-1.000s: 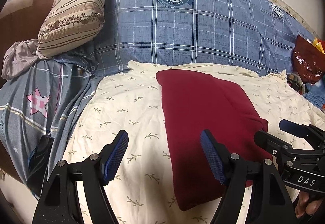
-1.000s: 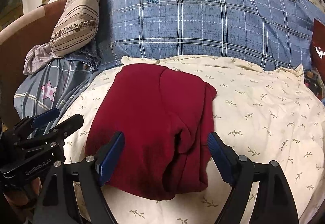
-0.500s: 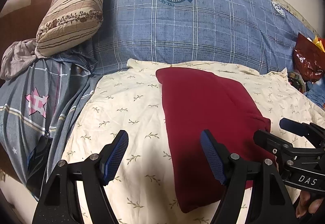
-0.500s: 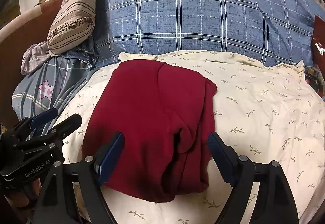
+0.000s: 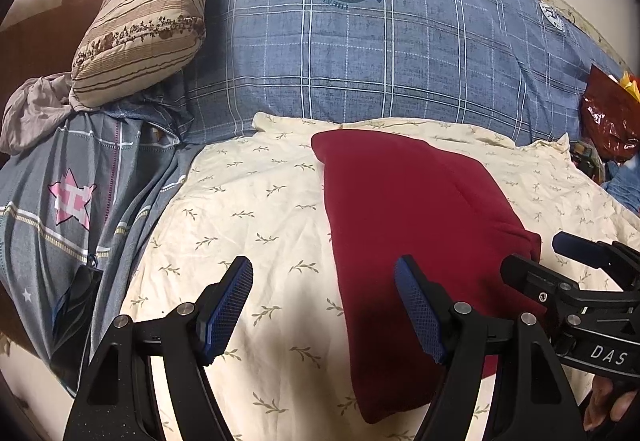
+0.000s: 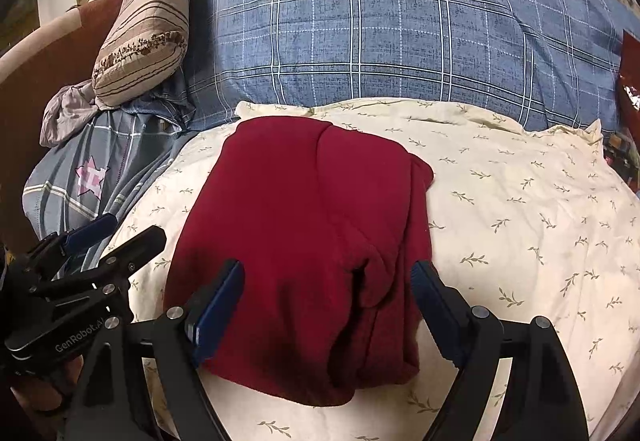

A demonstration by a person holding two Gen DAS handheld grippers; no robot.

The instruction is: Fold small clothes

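Observation:
A dark red garment (image 5: 408, 217) lies folded into a long rectangle on the cream leaf-print sheet (image 5: 248, 209). In the right wrist view it (image 6: 304, 241) fills the middle, with a loose fold along its right side. My left gripper (image 5: 324, 305) is open and empty above the sheet, at the garment's left edge near its front. My right gripper (image 6: 326, 309) is open and empty, its jaws straddling the garment's near end. Each gripper shows in the other's view: the right one (image 5: 576, 273) and the left one (image 6: 88, 245).
A blue plaid pillow (image 5: 360, 49) lies behind the sheet. A striped beige pillow (image 5: 144, 9) leans at the back left. A grey star-print cloth (image 5: 72, 201) and a crumpled grey garment (image 5: 32, 109) lie at the left. A red foil bag (image 5: 608, 121) sits at the right.
Both grippers have drifted slightly nearer to the garment and stayed open. The garment has not moved.

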